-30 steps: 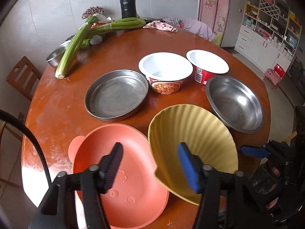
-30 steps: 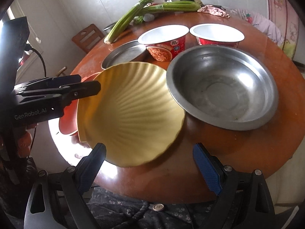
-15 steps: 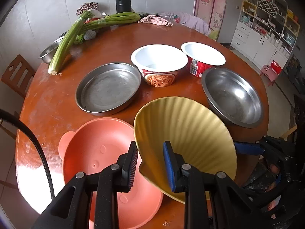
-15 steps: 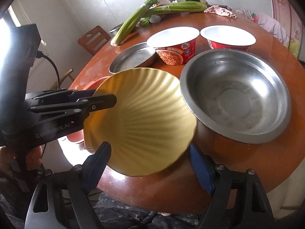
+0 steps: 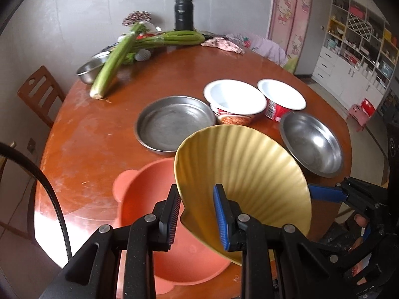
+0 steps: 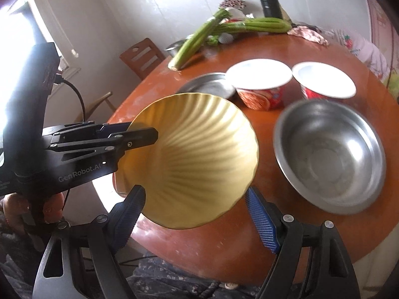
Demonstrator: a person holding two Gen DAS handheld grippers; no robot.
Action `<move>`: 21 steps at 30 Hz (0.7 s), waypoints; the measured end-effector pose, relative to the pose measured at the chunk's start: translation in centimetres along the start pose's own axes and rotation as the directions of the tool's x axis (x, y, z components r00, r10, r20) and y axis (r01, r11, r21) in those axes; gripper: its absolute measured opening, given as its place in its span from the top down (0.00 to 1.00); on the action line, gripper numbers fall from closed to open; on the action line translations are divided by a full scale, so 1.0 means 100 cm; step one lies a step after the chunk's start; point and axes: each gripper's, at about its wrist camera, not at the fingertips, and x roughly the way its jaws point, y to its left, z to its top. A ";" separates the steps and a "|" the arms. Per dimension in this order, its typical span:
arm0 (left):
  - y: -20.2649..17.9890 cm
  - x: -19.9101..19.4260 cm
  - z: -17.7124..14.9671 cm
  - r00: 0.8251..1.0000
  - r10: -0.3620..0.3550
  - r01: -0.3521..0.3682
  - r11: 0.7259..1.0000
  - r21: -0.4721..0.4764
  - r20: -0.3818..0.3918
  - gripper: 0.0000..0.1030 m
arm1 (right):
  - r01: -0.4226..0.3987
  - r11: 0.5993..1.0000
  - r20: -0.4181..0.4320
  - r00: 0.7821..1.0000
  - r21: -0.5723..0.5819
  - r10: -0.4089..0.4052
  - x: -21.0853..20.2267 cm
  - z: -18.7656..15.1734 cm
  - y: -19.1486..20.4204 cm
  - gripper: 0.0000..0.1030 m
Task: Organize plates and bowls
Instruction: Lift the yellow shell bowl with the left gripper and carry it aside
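- Left wrist view: the left tongs (image 5: 197,215) were clamped on the near rim of the yellow shell plate (image 5: 243,174), which hung tilted above the worktop (image 5: 82,134), over the near edge of the pink plate (image 5: 139,199). The bite took only the rim; I judged the ribbed, sloping surface could slide out, dropping the yellow shell plate onto the pink plate.
- Same view: the flat steel pan (image 5: 174,123) lay just beyond the yellow shell plate, the noodle bowl (image 5: 234,102) behind it. A swing forward could knock either.
- Right wrist view: the right tongs (image 6: 197,220) had just been closing, and their pads now sat against the lower edge of the yellow shell plate on both sides. With two hands on one plate, uneven pulls could twist it loose.
- Same view: the deep steel bowl (image 6: 329,157) sat right of the yellow shell plate, near the worktop's edge; a sideways carry might clip its rim and push it off.
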 end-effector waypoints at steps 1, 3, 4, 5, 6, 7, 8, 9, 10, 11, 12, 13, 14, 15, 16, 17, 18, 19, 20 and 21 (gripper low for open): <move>0.005 -0.002 0.000 1.000 0.001 -0.001 1.000 -0.011 0.006 0.73 | -0.008 1.000 0.006 1.000 -0.011 0.008 0.001 0.005 0.005 0.19; 0.014 -0.007 0.001 1.000 0.017 -0.017 0.999 -0.028 0.018 0.73 | -0.016 1.000 0.013 1.000 -0.026 0.016 0.003 0.013 0.011 0.19; 0.020 -0.009 0.001 0.999 0.025 -0.024 0.999 -0.039 0.023 0.73 | -0.024 0.999 0.019 1.000 -0.040 0.025 0.003 0.016 0.016 0.19; 0.024 -0.011 0.001 0.999 0.030 -0.028 0.998 -0.049 0.030 0.73 | -0.031 0.998 0.028 0.999 -0.054 0.033 0.004 0.021 0.021 0.19; 0.030 -0.013 0.002 0.999 0.039 -0.037 0.997 -0.060 0.036 0.73 | -0.039 0.998 0.034 0.999 -0.059 0.041 0.004 0.025 0.024 0.19; 0.036 -0.015 0.003 0.998 0.056 -0.053 0.996 -0.072 0.041 0.73 | -0.057 0.996 0.042 0.997 -0.067 0.059 0.006 0.030 0.029 0.19; 0.042 -0.015 0.004 0.997 0.061 -0.057 0.995 -0.083 0.044 0.73 | -0.065 0.995 0.045 0.997 -0.077 0.069 0.007 0.034 0.034 0.19; 0.047 -0.016 0.005 0.997 0.063 -0.058 0.994 -0.096 0.048 0.73 | -0.071 0.994 0.049 0.996 -0.085 0.075 0.009 0.038 0.037 0.19; 0.053 -0.016 0.005 0.996 0.067 -0.061 0.992 -0.109 0.052 0.73 | -0.077 0.992 0.053 0.995 -0.097 0.082 0.013 0.044 0.042 0.19; 0.060 -0.016 0.006 0.996 0.068 -0.061 0.990 -0.124 0.054 0.73 | -0.080 0.991 0.055 0.995 -0.107 0.087 0.015 0.048 0.045 0.19; 0.069 -0.016 0.006 0.996 0.069 -0.059 0.987 -0.147 0.059 0.73 | -0.088 0.989 0.052 0.994 -0.120 0.094 0.019 0.054 0.049 0.19; 0.076 -0.015 0.006 0.996 0.070 -0.059 0.985 -0.163 0.060 0.73 | -0.094 0.987 0.048 0.994 -0.131 0.101 0.023 0.060 0.054 0.19; 0.083 -0.015 0.006 0.995 0.074 -0.062 0.982 -0.179 0.060 0.73 | -0.098 0.985 0.044 0.993 -0.141 0.105 0.026 0.063 0.056 0.19; 0.089 -0.014 0.006 0.995 0.076 -0.063 0.979 -0.194 0.063 0.73 | -0.102 0.983 0.044 0.993 -0.156 0.110 0.030 0.067 0.060 0.19; 0.096 -0.013 0.006 0.995 0.075 -0.060 0.977 -0.206 0.065 0.73 | -0.099 0.980 0.042 0.993 -0.175 0.108 0.035 0.073 0.066 0.19; 0.100 -0.012 0.005 0.995 0.075 -0.060 0.975 -0.216 0.065 0.73 | -0.099 0.978 0.040 0.993 -0.185 0.108 0.039 0.078 0.071 0.19; 0.107 -0.011 0.004 0.995 0.077 -0.059 0.971 -0.233 0.068 0.73 | -0.105 0.975 0.040 0.993 -0.195 0.114 0.042 0.082 0.075 0.19; 0.113 -0.010 0.003 0.995 0.075 -0.056 0.968 -0.246 0.069 0.73 | -0.111 0.973 0.036 0.992 -0.203 0.121 0.047 0.086 0.079 0.19; 0.119 -0.009 0.003 0.995 0.072 -0.052 0.965 -0.256 0.071 0.73 | -0.119 0.971 0.028 0.991 -0.208 0.128 0.053 0.090 0.083 0.19; 0.125 -0.009 0.002 0.994 0.077 -0.055 0.962 -0.267 0.074 0.73 | -0.131 0.968 0.017 0.990 -0.212 0.138 0.059 0.095 0.087 0.19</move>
